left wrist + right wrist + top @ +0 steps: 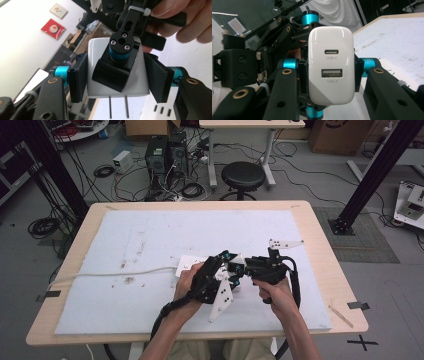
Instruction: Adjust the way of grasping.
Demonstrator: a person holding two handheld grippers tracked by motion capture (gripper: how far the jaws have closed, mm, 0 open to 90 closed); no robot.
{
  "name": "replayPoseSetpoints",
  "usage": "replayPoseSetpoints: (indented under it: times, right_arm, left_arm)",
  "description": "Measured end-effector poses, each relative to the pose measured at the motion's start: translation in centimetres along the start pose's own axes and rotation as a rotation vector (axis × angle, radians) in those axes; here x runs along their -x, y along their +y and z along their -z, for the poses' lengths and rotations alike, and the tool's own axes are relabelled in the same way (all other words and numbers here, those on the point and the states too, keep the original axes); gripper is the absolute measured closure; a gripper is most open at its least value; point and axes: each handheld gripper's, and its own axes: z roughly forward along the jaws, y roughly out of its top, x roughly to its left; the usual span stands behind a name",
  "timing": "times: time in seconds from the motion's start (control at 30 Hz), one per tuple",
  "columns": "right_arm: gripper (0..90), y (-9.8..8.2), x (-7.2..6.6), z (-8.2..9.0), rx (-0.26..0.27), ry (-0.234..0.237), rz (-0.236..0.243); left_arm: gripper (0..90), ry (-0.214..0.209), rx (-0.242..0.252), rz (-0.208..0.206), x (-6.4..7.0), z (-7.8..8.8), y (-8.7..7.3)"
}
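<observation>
Right hand-held gripper (329,75) clamped on white charger (331,65), left hand-held gripper (117,75) jaws slightly apart around it, hands close together above table (320,245)

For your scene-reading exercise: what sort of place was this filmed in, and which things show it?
Probably a lab or workshop: computer towers with tangled cables on the floor, black frame posts beside the table, and a stool.

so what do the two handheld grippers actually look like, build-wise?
Both the left gripper and the right gripper are black with cyan metal collars at the jaw joints and brass-coloured pivot bushings. Jaw pads are flat black blocks. Each gripper carries a pale three-cornered plate dotted with holes, and a thick black cable trails back along the forearm. Forearms are bare, with no sleeves showing.
</observation>
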Motion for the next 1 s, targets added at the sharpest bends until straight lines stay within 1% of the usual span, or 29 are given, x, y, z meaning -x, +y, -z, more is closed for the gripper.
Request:
replayPoseSetpoints:
  times: [0.03, 0.07, 0.1, 0.17, 0.2, 0.27, 0.3, 0.33, 0.43, 0.57, 0.67, 0.7, 0.73, 0.77, 0.83, 0.9, 1.0]
  right_arm:
    - [63.0, 0.0, 0.0, 0.0, 0.0, 0.004, 0.007]
    - [63.0, 0.0, 0.0, -0.1, 0.001, 0.003, 0.006]
    - [63.0, 0.0, 0.0, -0.1, 0.001, 0.002, 0.005]
    - [63.0, 0.0, 0.0, 0.0, 0.0, -0.002, 0.001]
    - [63.0, 0.0, 0.0, 0.0, 0.003, -0.002, 0.0]
    - [63.1, 0.0, 0.0, 0.0, 0.009, -0.006, 0.006]
    - [63.0, 0.0, 0.0, 0.1, 0.01, -0.006, -0.001]
    - [63.0, 0.0, 0.0, 0.1, 0.01, -0.006, -0.001]
    - [63.0, 0.1, 0.1, 0.2, 0.022, -0.012, 0.002]
    - [63.0, 0.1, 0.2, 0.4, 0.026, -0.022, 0.003]
    - [63.0, 0.1, 0.2, 0.6, 0.028, -0.025, 0.004]
    - [63.0, 0.1, 0.1, 0.7, 0.027, -0.028, 0.003]
    - [63.0, 0.0, 0.1, 0.7, 0.026, -0.03, -0.003]
    - [63.0, 0.1, 0.1, 0.8, 0.033, -0.031, 0.008]
    - [63.0, 0.1, 0.2, 0.9, 0.04, -0.042, 0.016]
    - [63.0, 0.1, 0.1, 1.1, 0.041, -0.053, 0.016]
    - [63.0, 0.1, 0.0, 1.3, 0.043, -0.076, 0.032]
  left_arm:
    - [37.4, -0.001, -0.003, 0.01, 0.0, -0.1, 0.0]
    - [35.8, -0.011, -0.004, 0.022, 0.0, -0.1, 0.0]
    - [32.9, -0.013, -0.005, 0.026, 0.0, -0.1, 0.0]
    - [29.7, -0.027, 0.01, 0.052, -0.1, -0.1, -0.1]
    - [28.8, -0.022, 0.003, 0.045, -0.2, 0.0, -0.1]
    - [27.2, -0.032, 0.007, 0.059, -0.3, 0.1, -0.1]
    - [27.1, -0.021, 0.013, 0.057, -0.3, 0.2, -0.1]
    - [25.8, -0.021, 0.013, 0.057, -0.3, 0.2, -0.1]
    - [25.4, -0.023, 0.026, 0.055, -0.4, 0.4, 0.0]
    - [24.8, -0.026, 0.026, 0.047, -0.6, 0.8, 0.2]
    - [23.9, -0.036, 0.032, 0.083, -1.0, 1.3, 0.2]
    - [23.6, -0.036, 0.039, 0.106, -1.1, 1.4, 0.1]
    - [23.6, -0.045, 0.041, 0.122, -1.4, 1.7, 0.1]
    - [23.4, -0.049, 0.044, 0.141, -1.6, 1.9, 0.0]
    - [22.2, -0.048, 0.048, 0.176, -1.9, 2.4, -0.1]
    - [21.3, -0.047, 0.052, 0.221, -2.4, 3.0, -0.4]
    - [20.5, -0.043, 0.047, 0.295, -3.1, 3.9, -1.0]
